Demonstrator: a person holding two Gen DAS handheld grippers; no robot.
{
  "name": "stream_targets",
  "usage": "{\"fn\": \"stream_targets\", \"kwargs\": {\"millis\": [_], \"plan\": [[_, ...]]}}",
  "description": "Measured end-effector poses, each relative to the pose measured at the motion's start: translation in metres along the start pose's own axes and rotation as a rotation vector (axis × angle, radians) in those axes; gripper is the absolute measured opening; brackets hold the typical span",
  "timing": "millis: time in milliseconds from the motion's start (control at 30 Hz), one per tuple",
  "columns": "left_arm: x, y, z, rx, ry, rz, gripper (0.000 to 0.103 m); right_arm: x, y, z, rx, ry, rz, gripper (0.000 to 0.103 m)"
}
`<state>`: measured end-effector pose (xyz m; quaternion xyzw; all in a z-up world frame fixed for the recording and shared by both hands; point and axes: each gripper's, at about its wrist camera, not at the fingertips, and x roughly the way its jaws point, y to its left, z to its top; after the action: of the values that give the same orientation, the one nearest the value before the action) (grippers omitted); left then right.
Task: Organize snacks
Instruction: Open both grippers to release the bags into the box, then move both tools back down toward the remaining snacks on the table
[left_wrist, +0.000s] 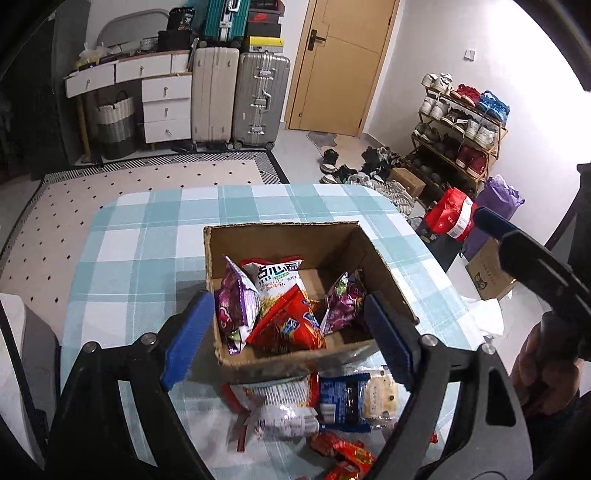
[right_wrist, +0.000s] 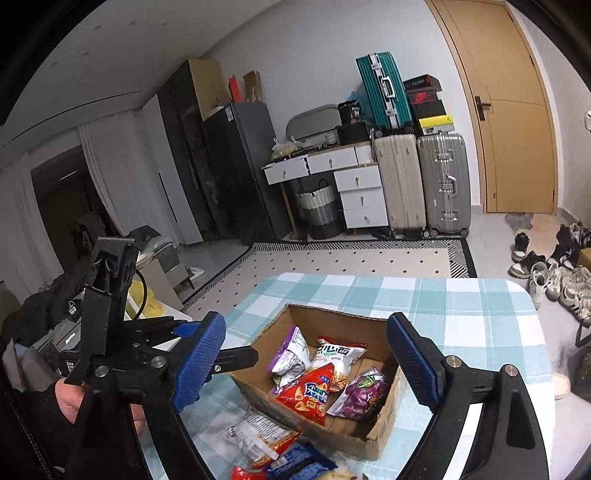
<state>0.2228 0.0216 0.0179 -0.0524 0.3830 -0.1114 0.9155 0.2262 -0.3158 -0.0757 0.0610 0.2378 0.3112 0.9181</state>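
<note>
Two grippers, left gripper (left_wrist: 288, 332) and right gripper (right_wrist: 312, 362), hover with jaws spread wide, gripping nothing. Nearest, below the fingertips, loose snack packets (left_wrist: 314, 402) lie on the checked tablecloth (left_wrist: 147, 236). Just beyond, framed between both fingers, the cardboard box (left_wrist: 332, 243) holds several snack bags (left_wrist: 284, 321).

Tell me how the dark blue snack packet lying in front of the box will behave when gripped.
The dark blue packet looks like thin glossy film, so it probably crumples and may slip between the pads. It lies flat on the tablecloth, likely light, and pushing would probably slide it rather than tip it.
</note>
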Motion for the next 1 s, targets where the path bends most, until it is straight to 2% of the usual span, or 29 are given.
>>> {"fn": "stream_targets", "kwargs": {"millis": [233, 567, 1000], "plan": [[-0.037, -0.013, -0.02, 0.007, -0.042, 0.021, 0.087, -0.035, 0.012, -0.007, -0.015, -0.034, -0.038, 0.097], [-0.08, -0.03, -0.051, 0.014, -0.094, 0.033, 0.101, -0.076, 0.027, -0.026, -0.024, -0.049, -0.063, 0.099], [-0.114, -0.045, -0.097, -0.007, -0.106, 0.056, 0.102, -0.123, 0.051, -0.056, -0.063, -0.073, -0.083, 0.102]]}}
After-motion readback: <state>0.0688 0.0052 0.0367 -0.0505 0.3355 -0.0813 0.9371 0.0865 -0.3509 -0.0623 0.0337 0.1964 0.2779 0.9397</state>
